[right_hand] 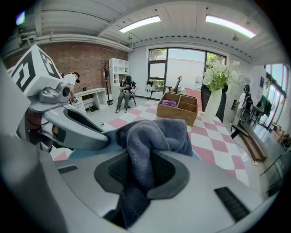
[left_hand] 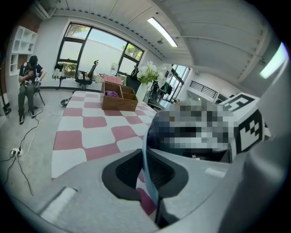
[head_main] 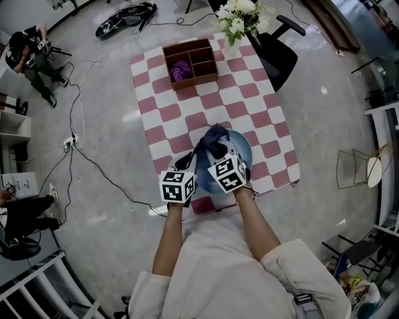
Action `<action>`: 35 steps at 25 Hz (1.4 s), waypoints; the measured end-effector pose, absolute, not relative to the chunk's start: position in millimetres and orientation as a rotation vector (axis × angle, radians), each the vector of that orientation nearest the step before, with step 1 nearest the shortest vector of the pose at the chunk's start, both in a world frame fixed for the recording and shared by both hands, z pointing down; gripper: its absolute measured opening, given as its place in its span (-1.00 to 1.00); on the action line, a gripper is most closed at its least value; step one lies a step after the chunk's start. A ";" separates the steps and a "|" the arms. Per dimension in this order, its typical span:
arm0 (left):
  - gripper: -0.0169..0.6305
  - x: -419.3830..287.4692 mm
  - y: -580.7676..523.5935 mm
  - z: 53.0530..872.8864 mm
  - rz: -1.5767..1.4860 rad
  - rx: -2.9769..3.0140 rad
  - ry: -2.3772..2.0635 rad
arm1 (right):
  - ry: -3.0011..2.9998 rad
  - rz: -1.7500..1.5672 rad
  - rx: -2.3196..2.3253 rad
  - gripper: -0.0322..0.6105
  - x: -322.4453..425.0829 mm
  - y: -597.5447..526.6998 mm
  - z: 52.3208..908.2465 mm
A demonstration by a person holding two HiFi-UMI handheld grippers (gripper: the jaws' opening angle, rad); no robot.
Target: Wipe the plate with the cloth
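A light blue plate (head_main: 242,149) sits near the front edge of the checkered table, partly hidden by both grippers. My left gripper (head_main: 186,163) is shut on the plate's rim (left_hand: 146,168), which runs as a thin blue edge between its pads. My right gripper (head_main: 219,151) is shut on a bunched dark blue-grey cloth (right_hand: 152,141), which spills forward over the plate (right_hand: 86,152). In the head view the cloth (head_main: 214,138) lies on the plate's upper left part.
A wooden divided box (head_main: 191,62) holding a purple cloth (head_main: 181,70) stands at the table's far end beside a vase of white flowers (head_main: 238,17). A black office chair (head_main: 278,55) is at the far right. Cables (head_main: 81,137) cross the floor; a seated person (head_main: 28,56) is far left.
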State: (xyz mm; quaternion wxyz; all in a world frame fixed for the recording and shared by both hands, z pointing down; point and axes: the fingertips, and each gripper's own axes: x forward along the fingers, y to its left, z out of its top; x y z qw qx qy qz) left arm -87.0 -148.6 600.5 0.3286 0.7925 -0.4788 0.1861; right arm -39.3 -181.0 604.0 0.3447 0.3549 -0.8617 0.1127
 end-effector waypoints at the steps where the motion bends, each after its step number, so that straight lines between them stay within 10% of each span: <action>1: -0.86 -84.9 -149.0 600.3 0.483 2.082 -1.249 | -2.230 0.300 0.945 -0.61 -32.8 -183.6 604.4; 35: -0.84 -127.5 -157.6 577.7 0.232 2.021 -1.356 | -2.094 0.385 1.091 -0.61 43.7 -176.7 616.5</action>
